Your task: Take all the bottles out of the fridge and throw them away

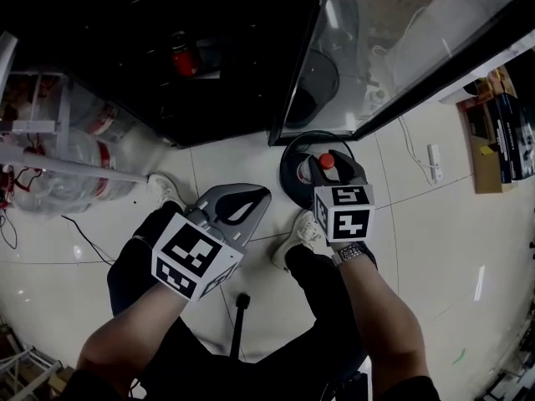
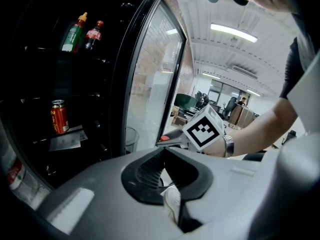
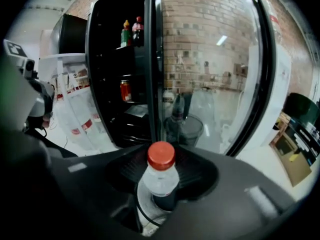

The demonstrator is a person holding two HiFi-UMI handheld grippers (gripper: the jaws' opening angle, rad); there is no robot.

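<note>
One bottle (image 3: 160,179) in the right gripper (image 1: 328,174), jaws part-way apart and pressed on its body, red cap sticking out past the tips. Seen from the head view, hanging over the bin (image 1: 288,161), cap inside the line of its rim.

Judged as the throwing-away step for this bottle, close to the drop. Pointing cap-first away from the hand and slanting down toward the bin, long axis in line with the jaws.

Next, probably: hold over the middle of the bin, spread the jaws and let go. Little care needed beyond clearing the rim.

Nothing in the left gripper (image 1: 261,197), tips closed together, near the bin on its left in the head view.

Beyond the bin, high on a shelf in the fridge (image 2: 30,84): a green bottle (image 2: 73,34) and a dark bottle (image 2: 93,33) yet to fetch, plus a can (image 2: 59,116) lower down.
</note>
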